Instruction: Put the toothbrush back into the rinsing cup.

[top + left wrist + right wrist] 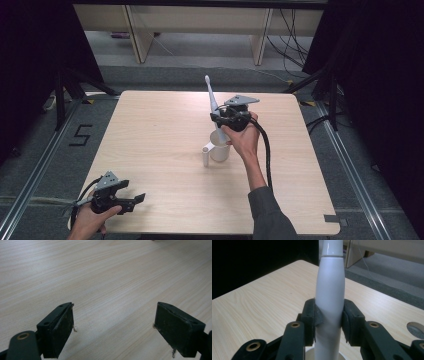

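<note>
At the near left corner of the wooden table [165, 135], the left gripper [131, 201] rests low in the person's left hand [87, 222], its jaws pointing right along the table edge. In the left gripper view the two black jaws stand wide apart with bare wood grain between them; they hold nothing.

Toward the middle of the table stands a white cup [220, 148], with a short white cylinder [205, 156] upright just beside it on its left; whether the cylinder touches the cup or is part of it cannot be told from the high view.

Above the cup, the right gripper [218, 119] sits in the person's right hand [242, 135], a cable looping down behind the forearm. Its jaws are closed on a white electric toothbrush [212, 100]. In the right gripper view the jaws press on either side of the thick handle [329, 297], which runs straight up between them, narrowing toward the neck at the top of the view.

The toothbrush's long axis is close to upright. In the high view it tilts slightly, its head end up and leaning left and away from the person, and its lower end drops into or just over the cup's mouth behind the gripper.
</note>
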A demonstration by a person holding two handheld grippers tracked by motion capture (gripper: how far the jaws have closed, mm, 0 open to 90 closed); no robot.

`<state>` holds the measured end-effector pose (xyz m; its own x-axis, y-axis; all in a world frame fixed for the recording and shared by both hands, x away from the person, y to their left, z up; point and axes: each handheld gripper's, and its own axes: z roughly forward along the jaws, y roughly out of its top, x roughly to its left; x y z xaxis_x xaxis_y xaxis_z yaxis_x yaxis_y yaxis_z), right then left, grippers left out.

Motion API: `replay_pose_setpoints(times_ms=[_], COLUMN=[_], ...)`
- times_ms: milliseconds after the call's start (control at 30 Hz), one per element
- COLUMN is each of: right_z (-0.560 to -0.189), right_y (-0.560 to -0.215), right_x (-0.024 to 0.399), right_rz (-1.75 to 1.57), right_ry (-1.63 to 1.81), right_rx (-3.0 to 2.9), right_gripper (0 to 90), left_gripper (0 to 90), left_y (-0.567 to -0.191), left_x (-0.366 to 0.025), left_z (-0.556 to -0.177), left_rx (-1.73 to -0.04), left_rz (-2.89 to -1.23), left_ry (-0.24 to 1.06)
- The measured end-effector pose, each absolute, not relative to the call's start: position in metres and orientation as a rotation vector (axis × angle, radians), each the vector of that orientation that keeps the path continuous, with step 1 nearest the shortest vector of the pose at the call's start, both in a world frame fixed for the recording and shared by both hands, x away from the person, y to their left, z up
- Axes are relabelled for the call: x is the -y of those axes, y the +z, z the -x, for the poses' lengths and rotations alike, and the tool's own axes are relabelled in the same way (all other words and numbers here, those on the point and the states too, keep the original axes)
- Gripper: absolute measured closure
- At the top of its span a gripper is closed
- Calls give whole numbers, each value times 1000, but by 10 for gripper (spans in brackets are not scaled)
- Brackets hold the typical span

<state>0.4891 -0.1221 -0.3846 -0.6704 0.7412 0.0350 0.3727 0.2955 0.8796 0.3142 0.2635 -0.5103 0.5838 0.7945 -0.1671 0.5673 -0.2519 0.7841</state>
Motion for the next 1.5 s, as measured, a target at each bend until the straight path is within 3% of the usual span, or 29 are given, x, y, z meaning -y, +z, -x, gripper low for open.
replay_pose_setpoints(times_ms=[600,1500], right_z=[-489,-480], right_y=[-415,-435], right_x=[124,126], right_rz=[-1041,-1067], right_ry=[1346,1290], right_rx=[-2184,-2258], right_gripper=[670,669], left_gripper=[153,153], left_y=[-509,-509], left_x=[-264,-264], left_z=[-314,-314], left_rx=[-1088,-1088], left_rz=[-1958,-1966], left_ry=[337,337])
